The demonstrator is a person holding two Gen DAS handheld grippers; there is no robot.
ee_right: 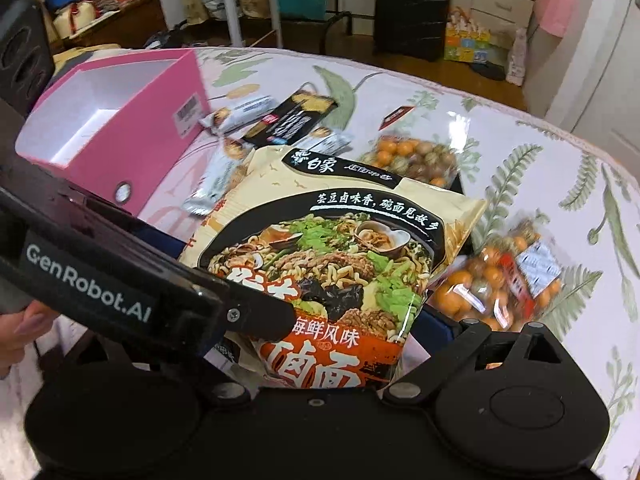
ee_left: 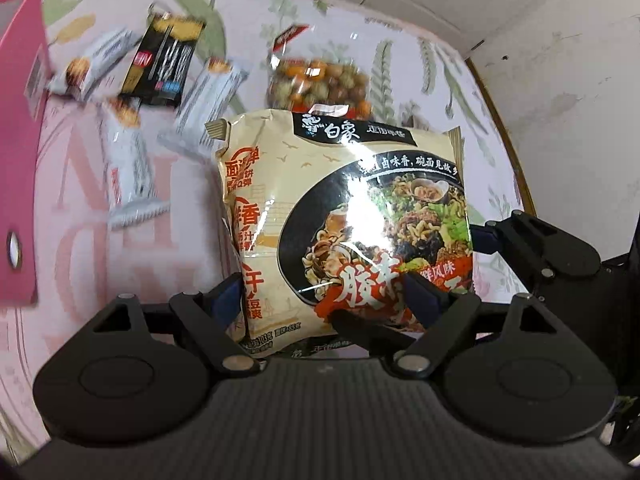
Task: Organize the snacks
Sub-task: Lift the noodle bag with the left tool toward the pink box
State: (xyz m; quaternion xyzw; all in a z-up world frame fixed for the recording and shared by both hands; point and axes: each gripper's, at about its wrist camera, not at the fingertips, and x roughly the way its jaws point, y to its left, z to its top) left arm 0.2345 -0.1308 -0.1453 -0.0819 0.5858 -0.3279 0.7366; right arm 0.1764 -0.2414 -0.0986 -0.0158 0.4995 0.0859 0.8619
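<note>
Left claw point(ee_left: 320, 300) clamped on noodle packet point(ee_left: 344, 220); right claw point(ee_right: 332, 356) wide, gripping nothing; glossy wrapper risks slipping before pink box point(ee_right: 120, 120).

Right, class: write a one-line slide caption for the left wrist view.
Left gripper clamps a noodle packet above the floral cloth, snack bars beyond.

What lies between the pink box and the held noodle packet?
In the right wrist view, white snack bars and a black snack packet lie between the pink box and the noodle packet.
</note>
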